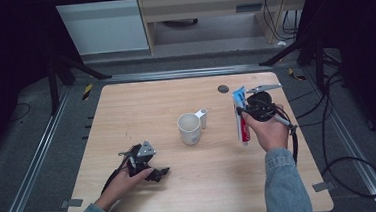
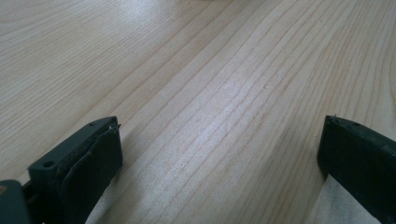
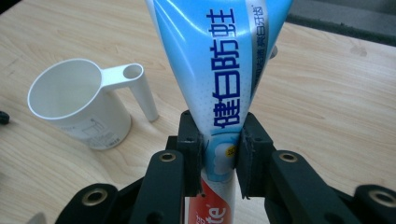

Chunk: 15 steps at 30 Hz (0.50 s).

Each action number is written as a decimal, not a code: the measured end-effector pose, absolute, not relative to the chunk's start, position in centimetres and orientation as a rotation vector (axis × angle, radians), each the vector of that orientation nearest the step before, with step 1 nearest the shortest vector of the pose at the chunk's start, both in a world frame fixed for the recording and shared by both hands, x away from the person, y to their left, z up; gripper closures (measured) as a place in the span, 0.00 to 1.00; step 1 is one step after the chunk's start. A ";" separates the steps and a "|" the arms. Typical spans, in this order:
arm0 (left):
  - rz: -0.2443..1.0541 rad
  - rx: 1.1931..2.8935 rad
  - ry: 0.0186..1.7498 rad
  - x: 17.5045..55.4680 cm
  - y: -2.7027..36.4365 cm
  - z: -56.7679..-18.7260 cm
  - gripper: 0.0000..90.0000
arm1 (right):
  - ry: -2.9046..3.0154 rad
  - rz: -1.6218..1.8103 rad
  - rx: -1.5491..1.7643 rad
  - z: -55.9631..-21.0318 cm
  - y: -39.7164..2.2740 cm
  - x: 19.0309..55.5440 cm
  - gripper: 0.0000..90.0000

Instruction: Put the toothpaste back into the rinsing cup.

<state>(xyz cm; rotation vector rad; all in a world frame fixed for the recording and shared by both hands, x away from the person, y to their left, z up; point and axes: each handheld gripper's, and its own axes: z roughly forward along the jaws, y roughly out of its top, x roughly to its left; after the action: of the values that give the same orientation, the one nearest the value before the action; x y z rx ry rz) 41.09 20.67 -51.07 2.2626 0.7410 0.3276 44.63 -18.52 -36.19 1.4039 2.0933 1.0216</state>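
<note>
1. Seen from above: a pale wooden table (image 1: 141, 104) with rounded corners, on a dark floor with metal rails at both sides.
2. Near the table's middle: a white plastic cup (image 1: 189, 128), standing upright and open at the top, with a flat handle pointing toward the far right.
3. On the right side of the table: the right gripper (image 1: 244, 113), gripped from behind by the right hand (image 1: 269, 130) in a denim sleeve, with a black cable trailing off the table edge.
4. Clamped between its jaws: a toothpaste tube (image 1: 240, 117), blue and white with a red band at the cap end, the flat crimped end pointing away from the person.
5. In the right gripper view: both jaws pressed against the tube (image 3: 219, 93) at its lower blue part, blue characters running up its face, the cup (image 3: 77, 105) standing on the table to the left, apart from the tube.
6. On the near left of the table: the left gripper (image 1: 155, 172), resting low on the wood under the left hand (image 1: 126, 183), well apart from the cup.
7. In the left gripper view: jaws spread wide, nothing between them but bare wood grain (image 2: 219, 102).
8. Near the far edge, beyond the tube: a small dark round disc (image 1: 223, 89) set in the tabletop.
</note>
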 end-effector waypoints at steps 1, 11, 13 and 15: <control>0.328 2.263 0.741 41.1 20.7 -51.1 0.00 | 2.077 1.033 1.402 -36.2 -18.5 44.6 0.82; 0.327 2.262 0.741 41.1 20.7 -51.1 0.00 | 1.984 1.141 1.346 -36.2 -16.8 43.7 0.82; 0.327 2.263 0.741 41.1 20.7 -51.1 0.00 | 1.968 1.156 1.330 -36.1 -16.4 43.6 0.82; 0.330 2.264 0.738 41.1 20.7 -51.1 0.00 | 1.957 1.172 1.324 -36.0 -16.1 43.5 0.82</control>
<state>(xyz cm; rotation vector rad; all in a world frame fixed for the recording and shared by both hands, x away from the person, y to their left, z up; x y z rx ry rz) 41.10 20.68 -51.07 2.2639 0.7379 0.3297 43.54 -16.07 -36.04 1.3239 1.9569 1.1723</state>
